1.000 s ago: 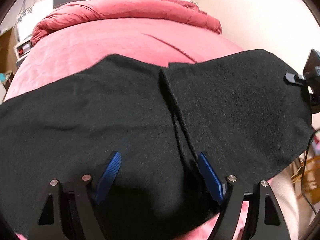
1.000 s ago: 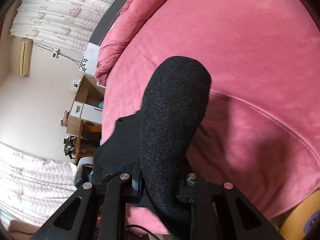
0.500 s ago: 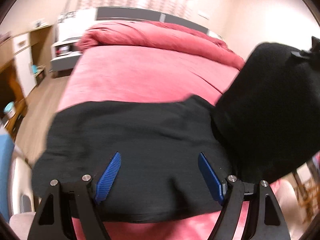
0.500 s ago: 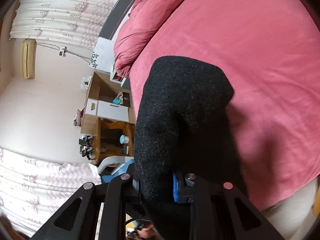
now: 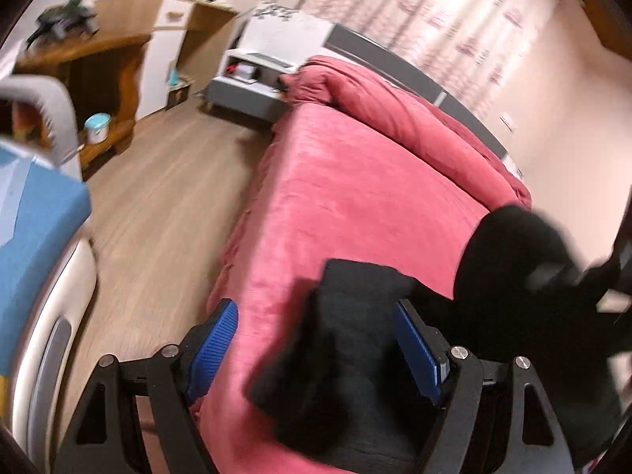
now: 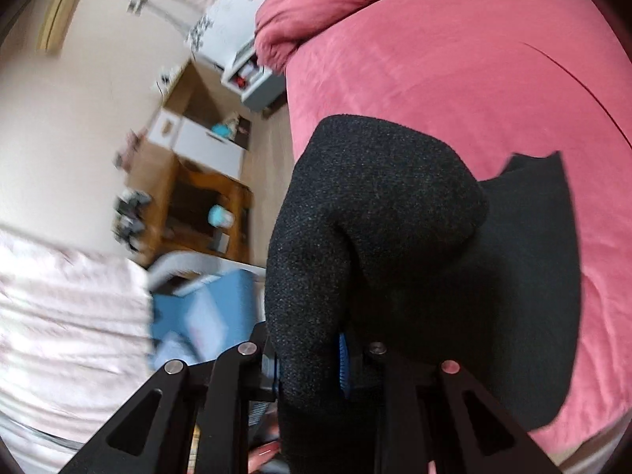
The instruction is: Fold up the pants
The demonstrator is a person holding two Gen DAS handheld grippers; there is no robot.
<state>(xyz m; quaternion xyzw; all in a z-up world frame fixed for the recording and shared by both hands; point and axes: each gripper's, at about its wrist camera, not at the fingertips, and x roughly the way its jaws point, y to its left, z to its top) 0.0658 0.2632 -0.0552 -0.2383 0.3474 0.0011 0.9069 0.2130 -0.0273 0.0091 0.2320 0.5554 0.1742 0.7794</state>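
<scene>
Black pants (image 5: 355,355) lie at the near edge of a pink bed (image 5: 355,181). My left gripper (image 5: 316,347) is open and empty, hovering over the left end of the pants near the bed's corner. My right gripper (image 6: 312,359) is shut on a fold of the pants (image 6: 375,205) and holds it lifted above the part lying on the bed (image 6: 529,276). In the left wrist view the lifted fold (image 5: 513,252) and the right gripper (image 5: 616,268) show at the right, blurred.
A rolled pink duvet (image 5: 395,102) lies at the head of the bed. Wooden floor (image 5: 158,205) runs along the left side, with a wooden desk (image 5: 98,67), a white nightstand (image 5: 260,75) and a blue and white object (image 5: 35,237) close by.
The right gripper has carried the lifted pants fold leftward over the rest. The left gripper has swung left, so its view now shows the bed's corner and the floor.
</scene>
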